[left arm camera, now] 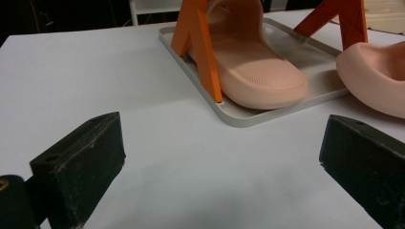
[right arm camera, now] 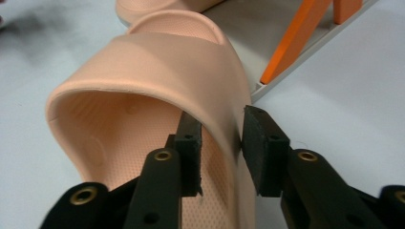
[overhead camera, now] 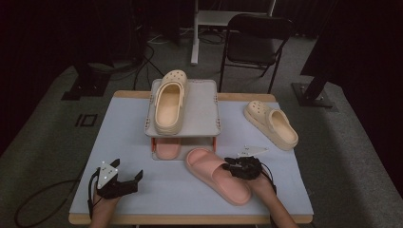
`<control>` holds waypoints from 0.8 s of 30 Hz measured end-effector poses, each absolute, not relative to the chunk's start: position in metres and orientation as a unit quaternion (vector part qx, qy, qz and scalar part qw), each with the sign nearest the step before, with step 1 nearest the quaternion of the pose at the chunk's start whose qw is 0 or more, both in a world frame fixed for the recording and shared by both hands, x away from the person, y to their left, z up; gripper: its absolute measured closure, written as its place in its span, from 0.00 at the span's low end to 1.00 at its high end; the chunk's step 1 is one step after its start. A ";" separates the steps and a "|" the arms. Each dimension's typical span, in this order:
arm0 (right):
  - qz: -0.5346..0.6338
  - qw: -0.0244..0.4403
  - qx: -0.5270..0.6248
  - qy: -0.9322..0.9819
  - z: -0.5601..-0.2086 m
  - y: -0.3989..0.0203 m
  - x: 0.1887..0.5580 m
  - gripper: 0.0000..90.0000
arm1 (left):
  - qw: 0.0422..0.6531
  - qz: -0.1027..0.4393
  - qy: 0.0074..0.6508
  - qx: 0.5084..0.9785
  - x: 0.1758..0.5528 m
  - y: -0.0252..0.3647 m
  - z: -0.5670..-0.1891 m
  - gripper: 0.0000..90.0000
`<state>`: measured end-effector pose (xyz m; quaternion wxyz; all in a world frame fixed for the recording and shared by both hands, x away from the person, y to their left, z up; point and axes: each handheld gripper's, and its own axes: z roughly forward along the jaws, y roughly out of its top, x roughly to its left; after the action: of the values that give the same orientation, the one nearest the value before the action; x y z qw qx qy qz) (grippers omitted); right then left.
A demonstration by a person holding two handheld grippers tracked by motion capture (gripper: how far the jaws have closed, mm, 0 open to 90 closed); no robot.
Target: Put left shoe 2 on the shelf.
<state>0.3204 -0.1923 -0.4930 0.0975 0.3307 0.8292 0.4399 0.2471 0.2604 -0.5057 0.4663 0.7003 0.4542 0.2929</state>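
Pink foam slide (overhead camera: pixel 218 175) lies just in front of the two-tier rack (overhead camera: pixel 183 115), its strap wall pinched by the right gripper (right arm camera: pixel 220 148); keep that pinch firm and lift level, while the left gripper (left arm camera: pixel 217 162) waits spread wide.

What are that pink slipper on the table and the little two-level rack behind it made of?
The pink slipper looks like soft moulded foam or rubber: matte, one piece, with a fine dotted footbed. The rack seems hard plastic: smooth grey trays with raised rims, on bright orange legs. Painted metal can't be ruled out.
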 end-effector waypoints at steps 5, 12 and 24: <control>0.441 0.098 0.348 0.821 -0.490 -0.189 0.321 0.80 | 0.465 0.293 0.454 0.701 0.247 0.259 -0.506 0.02; 0.455 0.105 0.384 0.796 -0.484 -0.182 0.326 0.80 | 0.468 0.292 0.454 0.700 0.247 0.260 -0.505 0.02; 0.464 0.117 0.472 0.741 -0.477 -0.158 0.334 0.79 | 0.470 0.289 0.451 0.701 0.250 0.258 -0.505 0.02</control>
<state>0.3338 -0.1584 -0.4767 0.1169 0.4720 0.7407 0.4637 0.2496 0.2581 -0.5051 0.4700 0.7015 0.4508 0.2894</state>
